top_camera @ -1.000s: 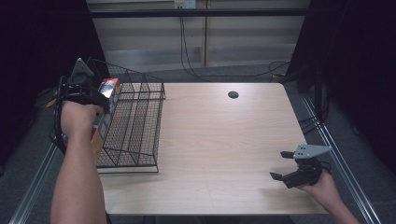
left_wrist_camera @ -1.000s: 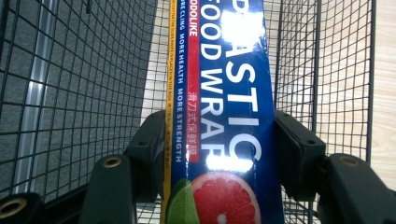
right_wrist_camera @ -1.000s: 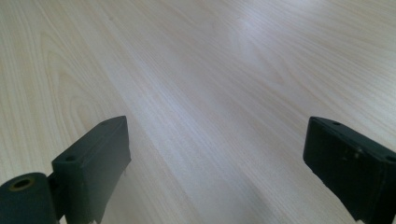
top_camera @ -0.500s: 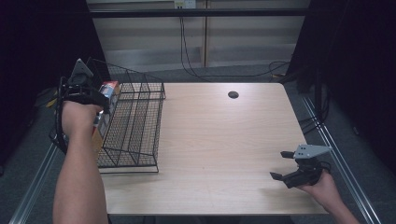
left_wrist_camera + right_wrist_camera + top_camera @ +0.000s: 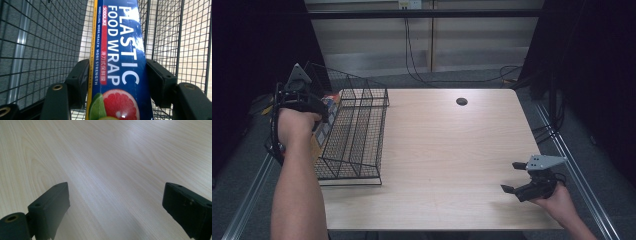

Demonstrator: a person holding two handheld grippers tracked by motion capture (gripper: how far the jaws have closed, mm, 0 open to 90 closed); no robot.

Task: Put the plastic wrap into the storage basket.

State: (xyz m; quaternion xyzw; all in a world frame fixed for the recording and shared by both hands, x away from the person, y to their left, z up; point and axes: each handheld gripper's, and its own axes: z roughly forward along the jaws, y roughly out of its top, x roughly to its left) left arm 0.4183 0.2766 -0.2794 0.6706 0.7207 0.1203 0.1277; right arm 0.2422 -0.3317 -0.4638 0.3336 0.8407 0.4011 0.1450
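The left gripper (image 5: 117, 82) clamps a plastic wrap box (image 5: 120, 50) inside the wire basket (image 5: 357, 130); the right gripper (image 5: 115, 215) fingers are spread wide.

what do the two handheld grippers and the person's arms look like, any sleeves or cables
Both grippers are black, each with two blocky black jaws that have small round holes in them. The left gripper and the right gripper each carry a grey three-cornered plate on top. A black cable loops down beside the left hand. Both forearms are bare, with no sleeves or gloves; the right hand wears nothing.
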